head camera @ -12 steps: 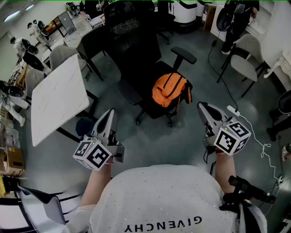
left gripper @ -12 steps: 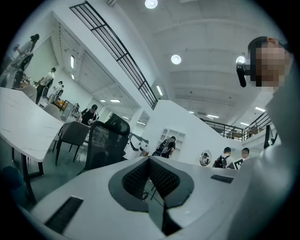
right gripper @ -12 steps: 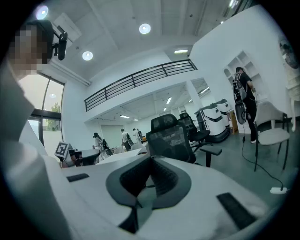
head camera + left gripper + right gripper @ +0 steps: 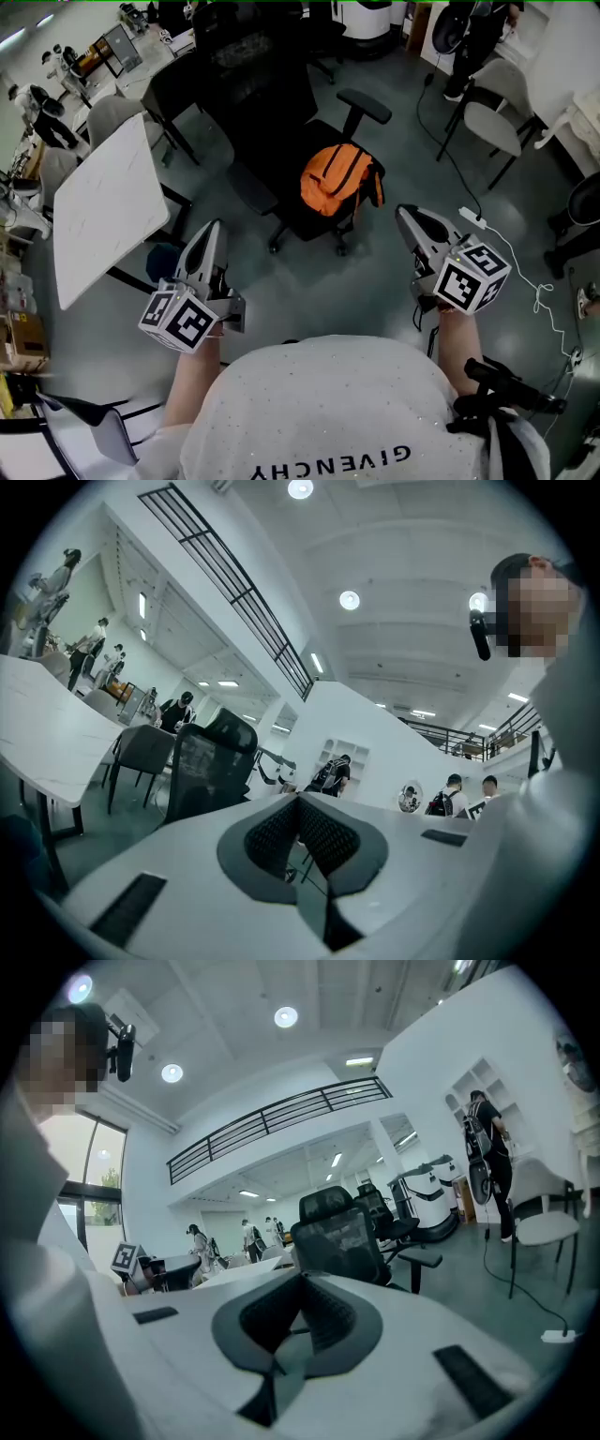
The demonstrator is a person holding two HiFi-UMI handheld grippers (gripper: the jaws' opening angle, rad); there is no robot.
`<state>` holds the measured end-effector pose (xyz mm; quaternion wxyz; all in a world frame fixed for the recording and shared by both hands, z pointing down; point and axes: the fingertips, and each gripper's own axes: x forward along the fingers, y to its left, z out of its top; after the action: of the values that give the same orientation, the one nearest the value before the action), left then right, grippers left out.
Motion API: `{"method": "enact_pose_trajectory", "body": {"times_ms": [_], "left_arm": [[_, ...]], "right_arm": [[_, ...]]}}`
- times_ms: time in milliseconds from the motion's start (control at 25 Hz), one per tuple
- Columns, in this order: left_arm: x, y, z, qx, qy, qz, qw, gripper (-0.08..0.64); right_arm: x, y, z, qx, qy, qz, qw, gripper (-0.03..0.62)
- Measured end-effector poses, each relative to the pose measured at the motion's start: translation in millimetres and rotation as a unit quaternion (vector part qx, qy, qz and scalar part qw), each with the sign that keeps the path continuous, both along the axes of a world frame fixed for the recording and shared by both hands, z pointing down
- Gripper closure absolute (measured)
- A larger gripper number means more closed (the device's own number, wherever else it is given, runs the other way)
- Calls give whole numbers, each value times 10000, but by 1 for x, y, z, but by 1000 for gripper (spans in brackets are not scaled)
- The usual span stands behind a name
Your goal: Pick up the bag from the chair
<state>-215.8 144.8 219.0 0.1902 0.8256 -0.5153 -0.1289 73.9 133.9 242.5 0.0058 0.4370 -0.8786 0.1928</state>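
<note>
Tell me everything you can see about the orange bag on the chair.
The orange bag looks like soft fabric, slumped and crumpled, with dark straps across its top and hanging down one side. It lies on the seat of the black office chair, near one armrest. Only the chair touches it.

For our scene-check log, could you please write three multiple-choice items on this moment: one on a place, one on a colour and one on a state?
1. Where does the bag lie?
A. on the white table
B. on the seat of the black chair
C. on the floor

2. What colour is the bag?
A. blue
B. green
C. orange

3. How do the jaws of the left gripper and the right gripper stand?
A. both together, empty
B. left clamped on the bag
C. both wide apart

Key: 1 B, the bag rests on the chair's seat. 2 C, its fabric is orange. 3 A, each gripper view shows jaws together with nothing between.
</note>
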Motion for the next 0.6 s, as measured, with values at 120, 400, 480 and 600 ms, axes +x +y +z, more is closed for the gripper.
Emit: {"method": "enact_pose_trajectory", "body": {"times_ms": [120, 400, 480, 600], "left_arm": [[3, 2, 2, -29, -23, 42, 10000, 556], [12, 8, 4, 120, -70, 142, 9998, 557], [12, 4, 7, 88, 1, 145, 9999, 557], [17, -6, 12, -38, 43, 236, 9997, 557]], "right_arm": [[3, 0, 6, -54, -168, 30, 9998, 589], [8, -3, 17, -151, -604, 183, 9979, 588], [7, -3, 25, -153, -414, 185, 9989, 588], [11, -8, 34, -168, -271, 296, 9991, 586]]}}
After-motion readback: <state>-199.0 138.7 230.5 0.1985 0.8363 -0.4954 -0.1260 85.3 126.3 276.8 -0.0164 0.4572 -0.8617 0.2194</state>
